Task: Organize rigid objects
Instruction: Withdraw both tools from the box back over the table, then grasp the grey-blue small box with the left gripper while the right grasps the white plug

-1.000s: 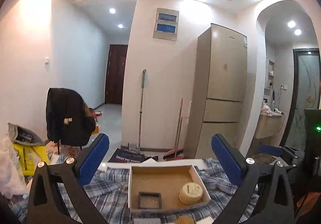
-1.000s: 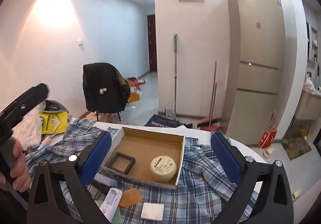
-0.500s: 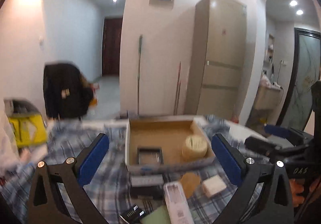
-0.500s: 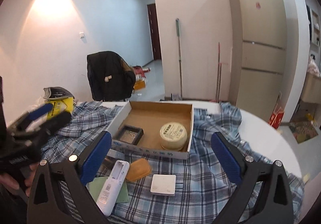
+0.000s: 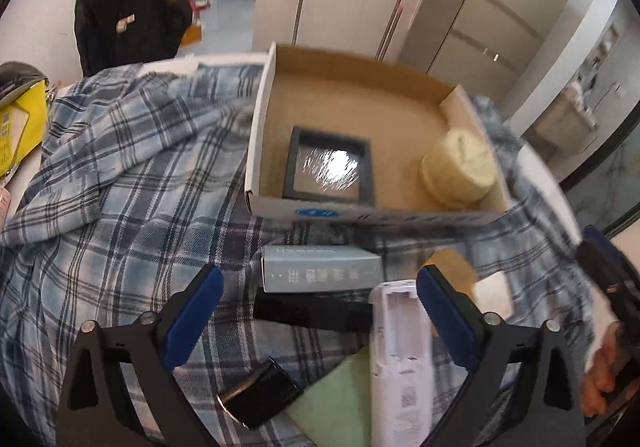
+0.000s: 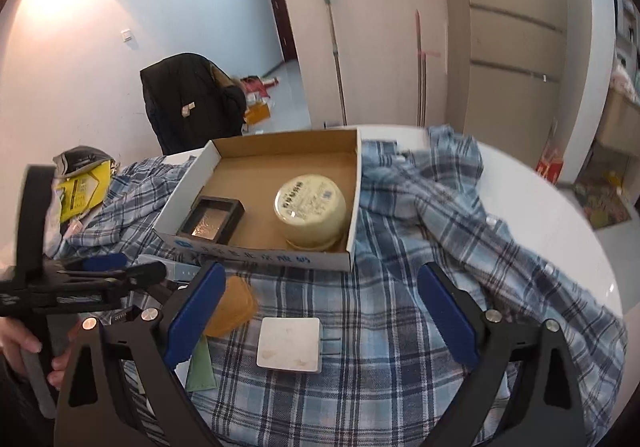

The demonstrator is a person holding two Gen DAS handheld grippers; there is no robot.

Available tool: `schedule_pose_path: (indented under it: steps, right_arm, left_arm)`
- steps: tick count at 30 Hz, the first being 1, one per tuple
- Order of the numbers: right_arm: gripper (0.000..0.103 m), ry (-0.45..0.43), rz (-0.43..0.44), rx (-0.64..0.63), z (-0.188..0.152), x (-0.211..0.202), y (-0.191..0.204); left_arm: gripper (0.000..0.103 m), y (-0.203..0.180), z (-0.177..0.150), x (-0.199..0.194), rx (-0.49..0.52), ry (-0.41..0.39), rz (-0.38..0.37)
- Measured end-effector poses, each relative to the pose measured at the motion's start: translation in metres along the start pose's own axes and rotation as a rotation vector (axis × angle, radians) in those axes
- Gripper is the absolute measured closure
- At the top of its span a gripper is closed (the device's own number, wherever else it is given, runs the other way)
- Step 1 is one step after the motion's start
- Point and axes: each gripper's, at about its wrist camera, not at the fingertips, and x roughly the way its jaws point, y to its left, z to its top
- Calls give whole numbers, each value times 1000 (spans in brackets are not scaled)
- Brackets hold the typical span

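An open cardboard box (image 5: 256,151) lies on a plaid shirt and holds a black framed square (image 5: 332,167) and a cream round jar (image 5: 460,171). In front of it lie a grey carton (image 5: 320,271), a black bar (image 5: 312,313), a white remote (image 5: 400,359), a green card (image 5: 336,407) and a small black block (image 5: 260,393). My left gripper (image 5: 318,279) hovers over the carton and bar, its jaws closing but touching nothing. My right gripper (image 6: 322,275) stands open above a white square adapter (image 6: 290,343), with an orange pad (image 6: 236,305) by its left finger.
The plaid shirt (image 6: 440,247) covers a round white table (image 6: 560,231). A yellow bag (image 5: 16,127) sits at the left edge. A chair draped with a black jacket (image 6: 188,99) stands behind. The left gripper (image 6: 120,271) and its hand (image 6: 16,339) sit beside the right one.
Both grippers have dropped toward the table and tipped downward. The left view has swung from the far wall to the items in front of the box.
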Motion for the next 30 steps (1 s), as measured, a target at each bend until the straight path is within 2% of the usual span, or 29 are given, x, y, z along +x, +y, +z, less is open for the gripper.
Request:
schedule_pose_path:
  steps: [3,8,10,14,15,17,22,30]
  right_arm:
    - [7,5,-23,14,0,2,-6]
    - [7,34,-33,14,-3,11,-7]
    - [8,43,-42,5,-6,14,-6]
    - [8,51,-38,-9,-7,15,-3]
    - [8,50,-37,-12,-7,15,-3]
    - [8,48,-39,-17,-7,15,-2]
    - [8,57,-34,-18,-7,16,-2]
    - [8,68,-19,-24,-9,18,1]
  left_arm:
    - [7,-3,3,11,4,25,41]
    - [8,-6,11,15,0,29,44]
    - [18,-11,14,18,12,48,53]
    - [26,-15,14,27,19,88,46]
    - [31,-15,15,29,21,90,52]
    - [34,-13,16,30,16,98,51]
    - [36,-8,16,17,4,70,50]
    - [36,-14,-4,-36,55,-33,28]
